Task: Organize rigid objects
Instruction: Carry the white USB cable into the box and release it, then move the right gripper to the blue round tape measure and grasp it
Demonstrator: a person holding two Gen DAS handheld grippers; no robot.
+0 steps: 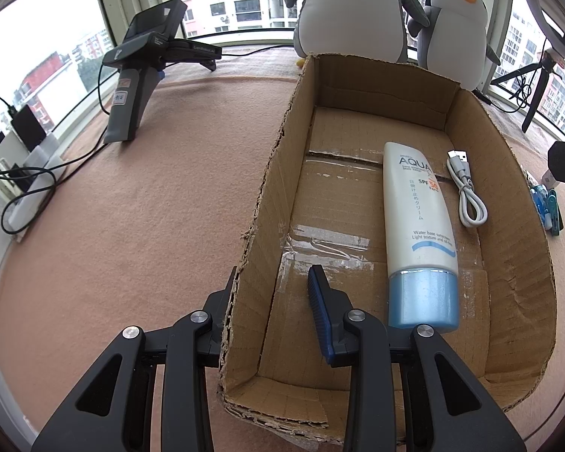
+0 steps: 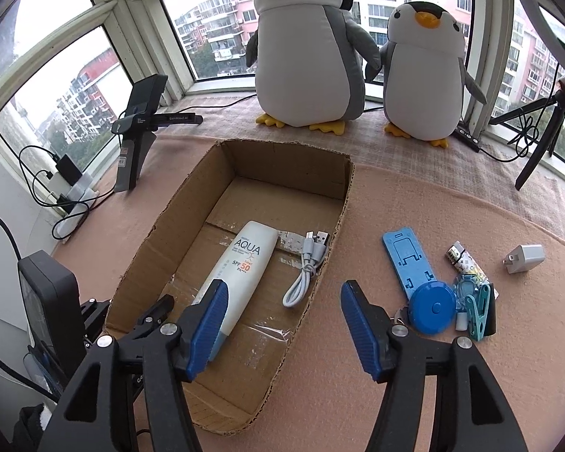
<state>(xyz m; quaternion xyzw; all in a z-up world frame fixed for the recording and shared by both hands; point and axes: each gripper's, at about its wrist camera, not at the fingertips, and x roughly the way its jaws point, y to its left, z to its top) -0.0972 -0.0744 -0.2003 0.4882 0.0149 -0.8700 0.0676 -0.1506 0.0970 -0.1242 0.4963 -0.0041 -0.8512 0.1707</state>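
Two items, sunscreen tube (image 2: 241,263) and white cable (image 2: 307,267), lie in the cardboard box (image 2: 162,233).

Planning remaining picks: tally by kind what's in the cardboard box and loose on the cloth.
White sunscreen tube, boxed: 1
White USB cable, boxed: 1
Blue flat phone stand: 1
Blue round tape measure: 1
White wall charger: 1
Patterned small cylinder: 1
Teal clothes peg: 1
Total: 7; small bits beside the peg uncountable.
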